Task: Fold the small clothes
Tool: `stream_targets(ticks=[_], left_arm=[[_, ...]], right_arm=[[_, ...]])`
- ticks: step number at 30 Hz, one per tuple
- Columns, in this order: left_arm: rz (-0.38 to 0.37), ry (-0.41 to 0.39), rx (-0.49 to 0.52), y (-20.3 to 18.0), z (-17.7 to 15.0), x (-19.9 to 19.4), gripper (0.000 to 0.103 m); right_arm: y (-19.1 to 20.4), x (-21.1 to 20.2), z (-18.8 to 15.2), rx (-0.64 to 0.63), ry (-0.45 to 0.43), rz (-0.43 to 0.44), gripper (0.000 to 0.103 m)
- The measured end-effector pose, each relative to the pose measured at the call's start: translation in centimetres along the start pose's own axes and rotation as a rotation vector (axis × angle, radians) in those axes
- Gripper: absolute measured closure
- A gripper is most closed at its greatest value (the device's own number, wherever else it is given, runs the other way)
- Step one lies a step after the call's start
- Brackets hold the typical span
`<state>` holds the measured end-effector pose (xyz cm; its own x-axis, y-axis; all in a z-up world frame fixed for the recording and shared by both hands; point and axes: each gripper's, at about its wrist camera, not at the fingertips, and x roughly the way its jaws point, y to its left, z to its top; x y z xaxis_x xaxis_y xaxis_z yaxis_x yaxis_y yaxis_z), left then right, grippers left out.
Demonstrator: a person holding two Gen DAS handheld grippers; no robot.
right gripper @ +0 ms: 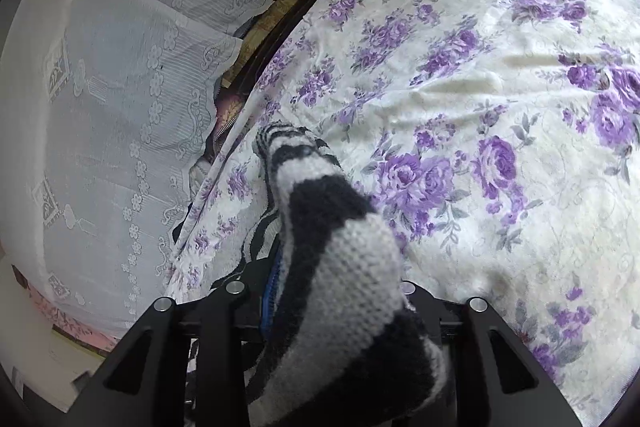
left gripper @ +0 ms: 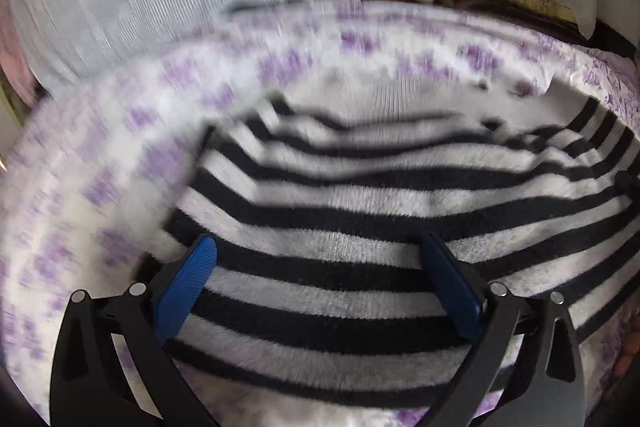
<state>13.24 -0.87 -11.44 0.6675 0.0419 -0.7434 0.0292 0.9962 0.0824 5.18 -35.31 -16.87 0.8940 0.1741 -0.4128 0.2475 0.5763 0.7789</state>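
left gripper (left gripper: 320,267) spread wide, blue pads clear, poised over the striped knit garment (left gripper: 360,211) lying on the floral bedsheet (right gripper: 460,87) near its lace-curtain (right gripper: 120,87) edge. right gripper (right gripper: 340,291) pinched on a bunched fold of the garment.

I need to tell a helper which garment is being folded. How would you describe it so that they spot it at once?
Look at the bed's purple-flowered sheet. On it lies a knitted sweater, the only thing with bold black-and-white stripes.
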Motion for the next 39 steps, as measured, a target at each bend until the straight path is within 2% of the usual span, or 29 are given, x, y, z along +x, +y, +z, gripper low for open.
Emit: stream_targets(ticks=[4,10,15,17,20,23,27,31,35,39], left_arm=[[0.009,-0.029,0.022,-0.4,-0.2,-0.8,0.005],[-0.094,-0.042,0.031,-1.1,0.4,-2.4,0.005],[-0.028,-0.042,0.05,-1.1,0.2,-1.9,0.005],[-0.048,-0.035,0.016,0.0,0.7,-2.0,0.005],[-0.073,0.003,-0.035,1.7,2.1,-1.3,0.005],[-0.125,0.03,-0.033,1.7,3.6,-0.7,0.005],[-0.141,0.039,0.026,-0.3,6.9,0.2,0.005],[-0.215,0.091,0.057,-2.5,10.1,1.7,0.005],[-0.224,0.091,0.059,-3.0,11.3,2.3,0.005],[-0.203,0.063,0.027,-0.7,12.2,2.0,0.005]], right_arm=[[0.2,-0.3,0.1,0.003,0.01,0.043,0.082],[2.4,-1.4,-0.1,-0.093,-0.014,0.061,0.083],[4.8,-2.1,-0.2,-0.174,-0.025,0.092,0.083],[5.7,-2.3,-0.4,-0.194,-0.027,0.099,0.083],[7.3,-2.4,-1.0,-0.242,-0.031,0.098,0.083],[9.3,-2.8,-1.9,-0.32,-0.038,0.094,0.083],[11.7,-3.3,-3.3,-0.415,-0.03,0.099,0.083],[13.9,-3.7,-5.2,-0.514,-0.009,0.104,0.083],[16.1,-3.7,-7.4,-0.616,0.022,0.112,0.083],[19.6,-3.5,-10.5,-0.753,0.021,0.106,0.083]])
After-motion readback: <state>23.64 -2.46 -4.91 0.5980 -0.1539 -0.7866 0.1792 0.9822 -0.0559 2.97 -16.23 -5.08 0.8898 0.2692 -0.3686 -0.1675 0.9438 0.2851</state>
